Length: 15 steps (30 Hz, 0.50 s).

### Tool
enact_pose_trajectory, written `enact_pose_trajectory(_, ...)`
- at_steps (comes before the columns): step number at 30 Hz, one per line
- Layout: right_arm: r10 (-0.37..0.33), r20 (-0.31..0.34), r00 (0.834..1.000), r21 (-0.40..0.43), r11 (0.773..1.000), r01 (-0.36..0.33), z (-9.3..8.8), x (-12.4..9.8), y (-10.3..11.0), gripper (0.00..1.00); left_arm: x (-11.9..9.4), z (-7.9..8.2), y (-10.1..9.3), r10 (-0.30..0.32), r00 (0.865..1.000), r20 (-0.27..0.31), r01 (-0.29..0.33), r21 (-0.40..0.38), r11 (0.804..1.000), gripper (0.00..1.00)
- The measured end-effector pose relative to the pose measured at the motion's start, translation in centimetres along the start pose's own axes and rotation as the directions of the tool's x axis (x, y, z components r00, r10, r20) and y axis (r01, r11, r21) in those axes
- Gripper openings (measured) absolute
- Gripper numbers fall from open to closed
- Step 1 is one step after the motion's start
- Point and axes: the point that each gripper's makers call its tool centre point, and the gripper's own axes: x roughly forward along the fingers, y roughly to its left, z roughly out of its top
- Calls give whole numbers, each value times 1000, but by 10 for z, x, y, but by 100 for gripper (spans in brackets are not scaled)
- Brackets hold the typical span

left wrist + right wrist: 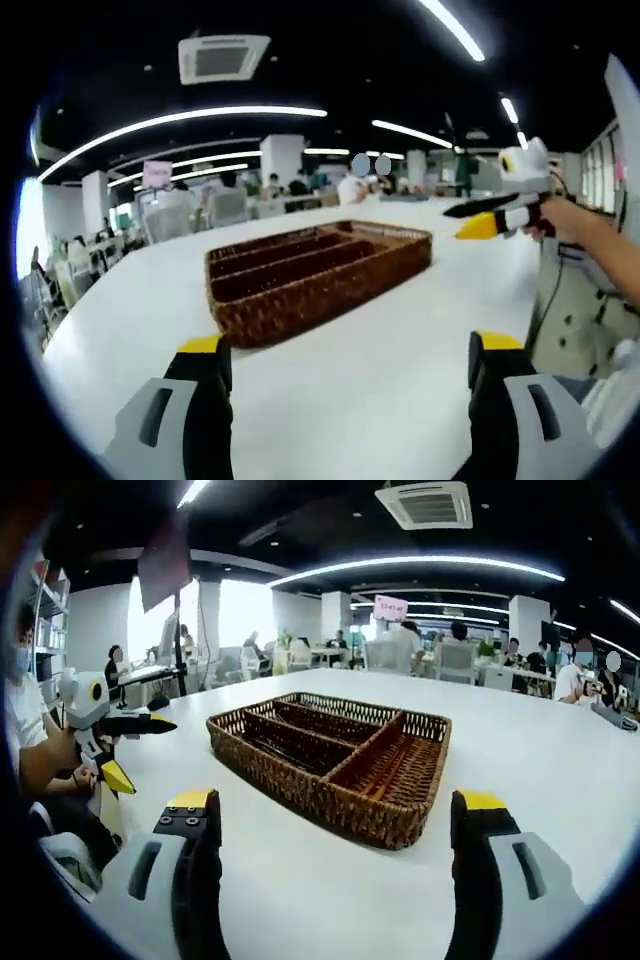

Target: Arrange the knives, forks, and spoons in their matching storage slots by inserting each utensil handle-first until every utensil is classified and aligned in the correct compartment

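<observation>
Cutlery wasn't anywhere I could spot, just the brown woven wicker divider tray (330, 770) sitting on the white worktop (540, 750), looking light and slidey, while left gripper (345, 365) and right gripper (335, 825) jaws were spread, holding nothing.

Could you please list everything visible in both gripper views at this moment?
Wicker cutlery tray: one, brown, divided into compartments, on the table ahead of both grippers; no utensils can be made out in it.
Table: one, white, carrying the tray.
Office desks and chairs: several, pale, in the background with seated people.
Ceiling strip lights: several, white, overhead.
Ceiling air vent: one, white.
Left gripper: one, grey with yellow tips, jaws wide apart, nothing held.
Right gripper: one, same colours, jaws wide apart, nothing held.
Person's forearm: one, holding the right gripper.
</observation>
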Motion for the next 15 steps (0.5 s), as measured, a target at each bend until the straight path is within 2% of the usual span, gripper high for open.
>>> enact_pose_trajectory(2,7,7,1000,-7,1000,-7,-1,-3,5,100,0,3,4,21,1000,19,-20,-18,1000,100)
enact_pose_trajectory(4,-14,20,1000,-12,1000,14,-2,-6,4,100,-1,4,5,29,999,33,-28,-38,999,100)
enact_pose_trajectory(7,-32,39,999,-7,999,32,-7,-9,1,100,0,-1,9,57,998,7,-57,-27,998,100)
enact_pose_trajectory(10,-26,29,999,17,1000,25,-16,-11,2,100,1,-3,9,68,998,2,-68,-20,997,100)
enact_pose_trajectory(15,-34,37,999,4,999,34,-17,-14,2,100,0,-3,10,75,997,-6,-75,-17,997,100)
